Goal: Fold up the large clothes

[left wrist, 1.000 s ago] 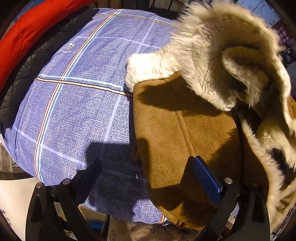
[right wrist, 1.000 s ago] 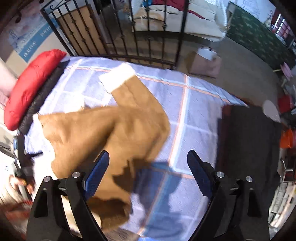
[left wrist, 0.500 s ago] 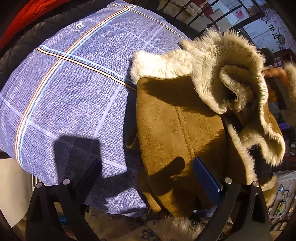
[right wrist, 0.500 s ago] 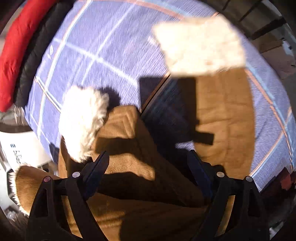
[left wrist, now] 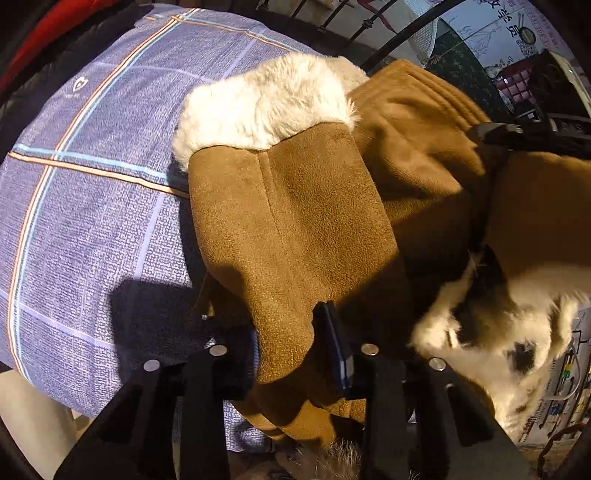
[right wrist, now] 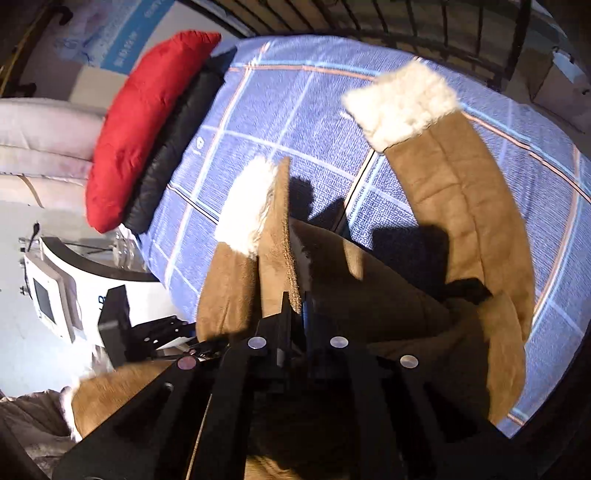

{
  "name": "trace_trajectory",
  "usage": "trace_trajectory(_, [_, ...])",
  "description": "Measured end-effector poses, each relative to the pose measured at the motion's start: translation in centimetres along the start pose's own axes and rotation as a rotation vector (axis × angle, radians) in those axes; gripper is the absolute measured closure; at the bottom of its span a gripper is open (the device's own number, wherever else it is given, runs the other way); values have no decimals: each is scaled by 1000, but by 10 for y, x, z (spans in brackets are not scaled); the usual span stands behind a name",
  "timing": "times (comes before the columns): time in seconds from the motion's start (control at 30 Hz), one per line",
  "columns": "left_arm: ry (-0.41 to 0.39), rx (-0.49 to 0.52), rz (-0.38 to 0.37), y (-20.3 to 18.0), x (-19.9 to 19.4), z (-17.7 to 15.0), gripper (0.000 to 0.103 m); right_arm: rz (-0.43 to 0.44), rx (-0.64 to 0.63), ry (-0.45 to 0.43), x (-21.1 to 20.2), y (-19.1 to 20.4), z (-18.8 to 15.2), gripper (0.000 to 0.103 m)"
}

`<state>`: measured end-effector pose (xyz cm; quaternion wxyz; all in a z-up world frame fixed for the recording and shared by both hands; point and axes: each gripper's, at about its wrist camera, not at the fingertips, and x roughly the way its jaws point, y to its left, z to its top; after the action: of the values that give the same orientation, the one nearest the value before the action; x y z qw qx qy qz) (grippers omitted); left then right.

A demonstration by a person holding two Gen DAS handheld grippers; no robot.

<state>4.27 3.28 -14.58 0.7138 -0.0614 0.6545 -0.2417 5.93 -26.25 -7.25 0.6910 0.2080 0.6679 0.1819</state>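
Observation:
A brown suede coat with white fur lining lies at the edge of a bed covered in blue plaid. My left gripper is closing, and its pads press on a fold of a sleeve that ends in a white fur cuff. In the right wrist view my right gripper is shut on a thin upright edge of the coat. The other sleeve curves across the bed cover, and its fur cuff points toward the far rail.
A red padded jacket lies on a black quilted one at the left end of the bed. A black iron railing runs behind the bed. A white machine with a screen stands by the near left corner.
Both grippers stood wide open before and have now closed on the coat. The right one dropped toward the coat's edge. The left one shifted onto the cuffed sleeve.

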Motion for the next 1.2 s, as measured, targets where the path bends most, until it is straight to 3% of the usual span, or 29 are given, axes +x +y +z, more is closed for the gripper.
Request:
trace_trajectory(0.13, [-92, 41, 18, -20, -47, 13, 87, 54, 19, -164, -74, 12, -43, 97])
trace_trajectory(0.23, [-233, 118, 81, -41, -98, 28, 90, 100, 43, -289, -123, 19, -75, 103])
trace_trajectory(0.27, [-282, 137, 97, -47, -118, 35, 90, 242, 43, -384, -149, 22, -86, 103])
trace_trajectory(0.3, [-319, 149, 105, -50, -137, 43, 91, 313, 32, -447, -176, 24, -86, 103])
trace_trajectory(0.37, [-365, 168, 123, -54, -167, 55, 91, 187, -22, -520, -222, 46, -91, 103])
trace_trajectory(0.47, [-415, 198, 171, -53, -190, 61, 91, 19, -90, -590, -241, 58, -100, 102])
trace_trajectory(0.5, [-421, 193, 183, -50, -197, 57, 91, -23, -92, -577, -238, 56, -103, 93])
trace_trajectory(0.53, [-419, 178, 182, -40, -200, 50, 91, -54, -72, -532, -224, 49, -100, 56])
trace_trajectory(0.6, [-403, 113, 200, -16, -205, 26, 91, -103, 3, -478, -192, 28, -94, 15])
trace_trajectory(0.73, [-327, -72, 263, 45, -210, -28, 91, -157, 94, -392, -120, -15, -87, 15])
trace_trajectory(0.8, [-274, -190, 285, 85, -202, -57, 91, -269, 129, -352, -92, -35, -74, 15])
trace_trajectory(0.93, [-174, -419, 247, 150, -173, -106, 87, -336, 274, -308, -53, -91, -41, 15])
trace_trajectory(1.0, [-180, -437, 226, 149, -167, -118, 85, -344, 328, -270, -34, -116, -20, 15])
trace_trajectory(1.1, [-173, -363, 243, 120, -167, -111, 84, -458, 333, -240, -8, -146, 14, 15])
trace_trajectory(1.2, [-192, -340, 182, 111, -177, -117, 82, -550, 287, -170, 17, -168, 46, 15])
